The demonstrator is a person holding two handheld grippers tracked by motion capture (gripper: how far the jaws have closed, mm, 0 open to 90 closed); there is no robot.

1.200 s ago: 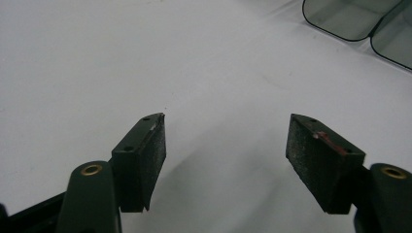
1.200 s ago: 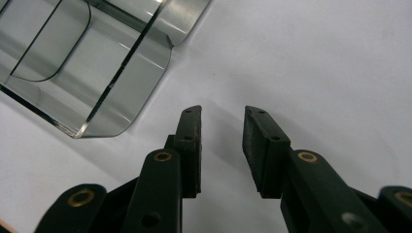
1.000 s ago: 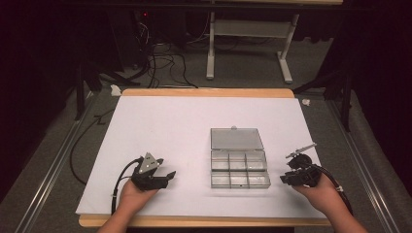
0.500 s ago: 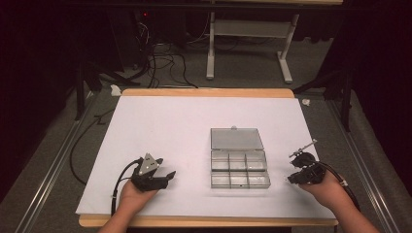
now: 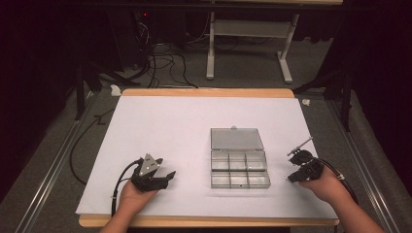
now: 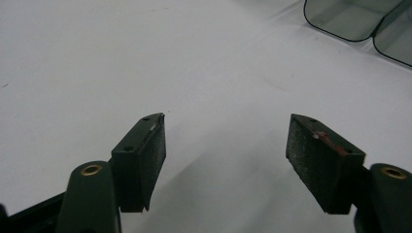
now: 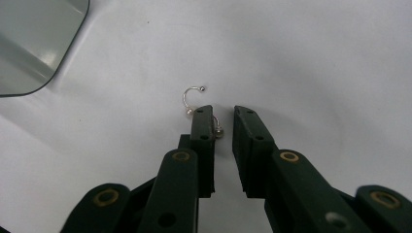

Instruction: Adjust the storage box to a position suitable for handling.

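The jaws of the right gripper [image 7: 223, 116] have just been closing and now stand a narrow gap apart, not yet pinching anything I can be sure of. A small hooked earring [image 7: 195, 99] with a pearl bead lies on the white desk [image 7: 316, 63] at the tip of the left-hand jaw in the right gripper view: its curved wire arcs up and away past that tip, while a small metal piece (part of it, I judge) sits just inside the gap. So the earring lies off-centre, toward that jaw rather than midway. The right gripper [image 5: 302, 167] is by far the nearer one. The clear compartment box [image 5: 239, 165] sits open between the hands, close beside it. The left gripper [image 5: 154, 178] rests well apart with its jaws released wide, nothing between them.
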